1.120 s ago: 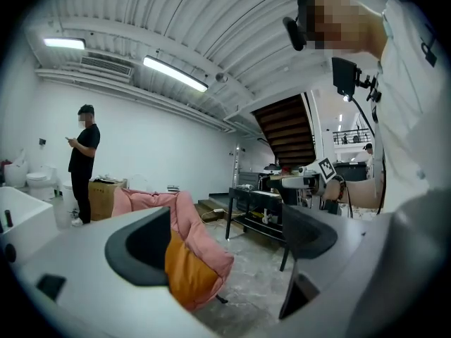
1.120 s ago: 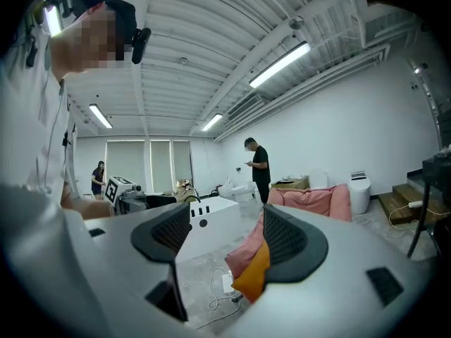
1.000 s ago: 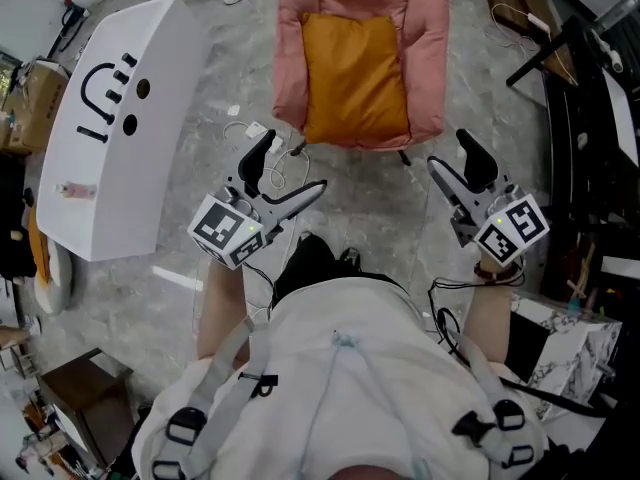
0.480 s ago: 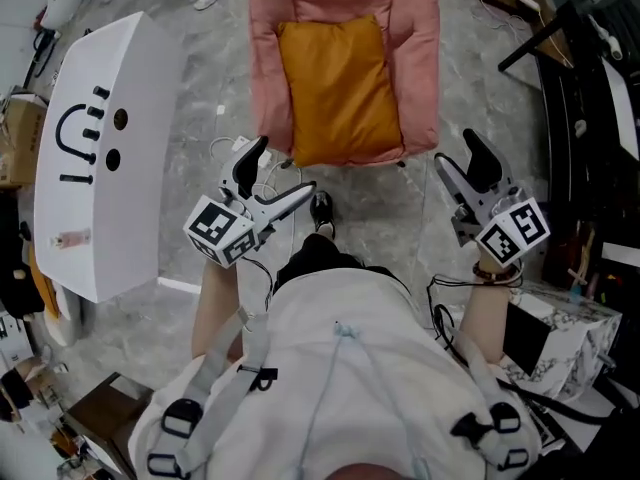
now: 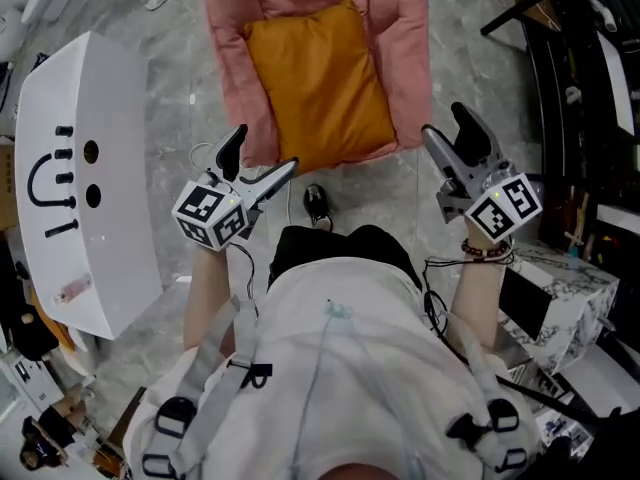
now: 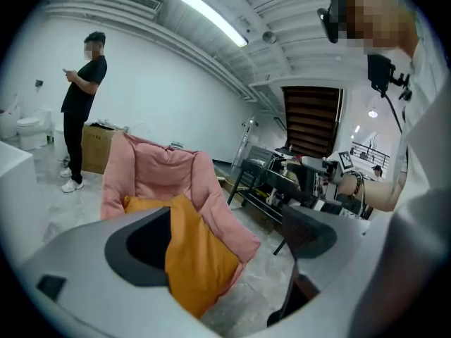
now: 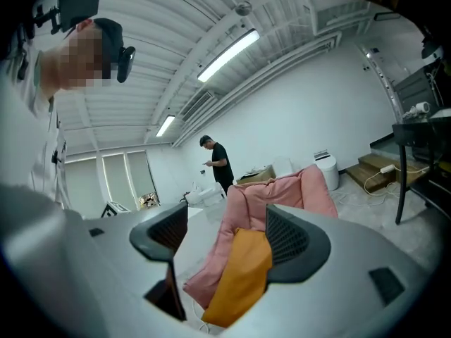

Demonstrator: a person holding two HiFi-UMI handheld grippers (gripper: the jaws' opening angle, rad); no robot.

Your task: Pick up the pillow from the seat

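An orange pillow (image 5: 318, 88) lies on the seat of a pink padded chair (image 5: 405, 48). My left gripper (image 5: 265, 150) hovers open at the seat's front left corner, short of the pillow. My right gripper (image 5: 444, 123) hangs by the chair's front right edge; its jaws are opening and nothing is between them. In the left gripper view the pillow (image 6: 201, 259) shows between the wide-apart jaws, well ahead and untouched. In the right gripper view the pillow (image 7: 239, 280) and the chair (image 7: 282, 196) are likewise seen some distance off.
A white cabinet with black marks (image 5: 80, 178) stands on the left. Black racks (image 5: 590, 98) and a marble-patterned block (image 5: 560, 288) crowd the right. My shoe (image 5: 316, 203) and a cable lie on the grey floor before the chair. A person in black (image 6: 81, 111) stands beyond.
I have stepped toward the chair. The pillow and seat now lie closer, and both grippers have come up to the seat's front corners.
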